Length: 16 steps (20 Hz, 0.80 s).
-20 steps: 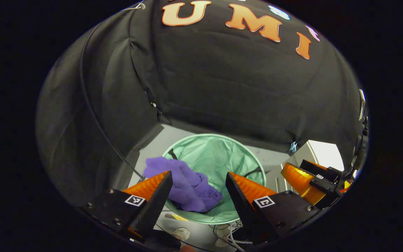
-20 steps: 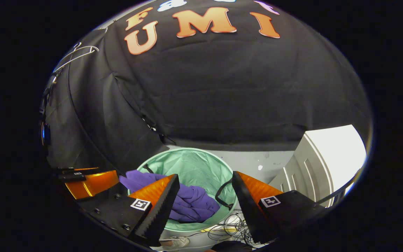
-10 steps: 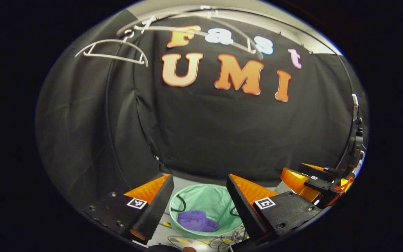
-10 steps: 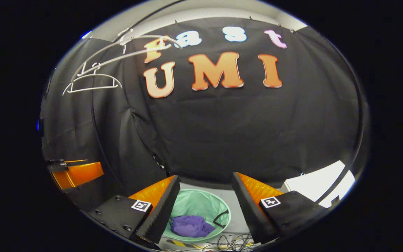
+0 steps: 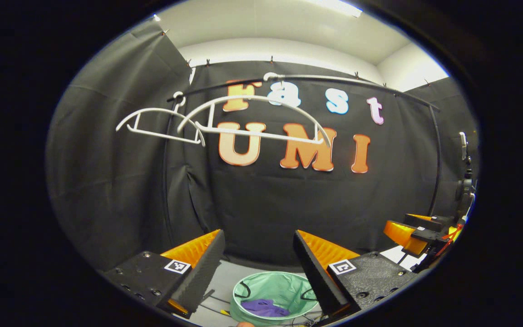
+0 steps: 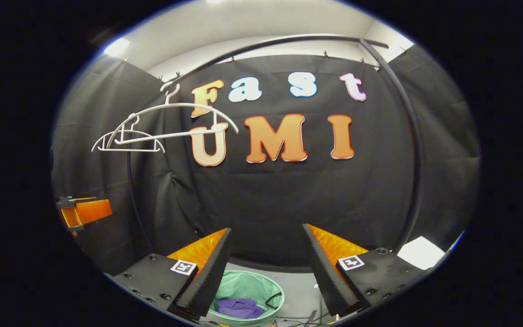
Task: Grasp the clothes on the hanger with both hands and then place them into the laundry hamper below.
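Note:
A purple garment (image 5: 265,308) lies crumpled inside the round green laundry hamper (image 5: 284,288) on the floor far below; the same garment (image 6: 239,308) and hamper (image 6: 254,286) show in the right gripper view. My left gripper (image 5: 258,240) is open and holds nothing. My right gripper (image 6: 266,236) is open and holds nothing too. Two bare white hangers (image 5: 252,116) hang from a dark rail (image 5: 334,81) high up, above and left of both grippers. The right gripper (image 5: 409,230) shows at the right of the left gripper view, and the left gripper (image 6: 84,212) at the left of the right gripper view.
Black cloth walls close the booth at the back and sides. Cables (image 5: 218,302) lie on the grey floor by the hamper. A white panel (image 6: 418,252) stands at the lower right in the right gripper view. The pale ceiling (image 5: 279,22) is above.
Both grippers have risen and tilted up, away from the hamper, which now looks small and low. The hangers and rail have come into full view. Both grippers stayed open.

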Motion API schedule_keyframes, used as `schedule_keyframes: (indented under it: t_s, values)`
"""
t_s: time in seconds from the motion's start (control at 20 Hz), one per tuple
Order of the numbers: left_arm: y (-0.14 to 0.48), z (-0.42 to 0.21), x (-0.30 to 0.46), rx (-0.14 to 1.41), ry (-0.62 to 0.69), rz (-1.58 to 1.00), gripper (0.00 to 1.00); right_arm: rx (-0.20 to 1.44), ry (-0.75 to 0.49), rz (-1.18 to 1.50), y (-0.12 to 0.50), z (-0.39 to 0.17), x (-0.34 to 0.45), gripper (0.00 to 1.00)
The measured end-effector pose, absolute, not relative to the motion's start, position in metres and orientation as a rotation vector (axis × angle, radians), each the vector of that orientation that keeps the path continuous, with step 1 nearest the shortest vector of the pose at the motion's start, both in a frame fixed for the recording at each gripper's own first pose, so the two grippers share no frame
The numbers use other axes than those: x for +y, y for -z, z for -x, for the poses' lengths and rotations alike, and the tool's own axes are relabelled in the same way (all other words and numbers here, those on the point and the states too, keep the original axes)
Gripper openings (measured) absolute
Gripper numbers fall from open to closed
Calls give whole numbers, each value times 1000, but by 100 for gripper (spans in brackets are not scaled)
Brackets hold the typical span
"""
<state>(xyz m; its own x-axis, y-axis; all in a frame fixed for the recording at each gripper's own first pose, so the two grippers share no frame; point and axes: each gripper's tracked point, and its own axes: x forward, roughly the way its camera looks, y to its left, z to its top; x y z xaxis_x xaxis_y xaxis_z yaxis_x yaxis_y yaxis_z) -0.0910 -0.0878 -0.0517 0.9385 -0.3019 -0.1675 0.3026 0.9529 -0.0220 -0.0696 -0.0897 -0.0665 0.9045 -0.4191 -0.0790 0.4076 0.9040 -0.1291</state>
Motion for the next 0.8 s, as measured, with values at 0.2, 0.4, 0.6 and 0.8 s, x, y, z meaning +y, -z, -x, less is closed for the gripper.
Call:
schedule_keyframes:
  t_s: [0.2,0.4,0.6,0.8]
  values:
    - [22,102,-77,141,319,12,93,65,425,113,27,85,-87,89]
    - [-27,108,-64,54,284,47,93,34,407,120,1,98,-85,100]
    - [-50,119,-64,-12,279,65,94,5,393,86,-6,103,-84,89]
    - [-54,124,-69,-17,281,49,95,-2,389,99,-5,102,-81,89]
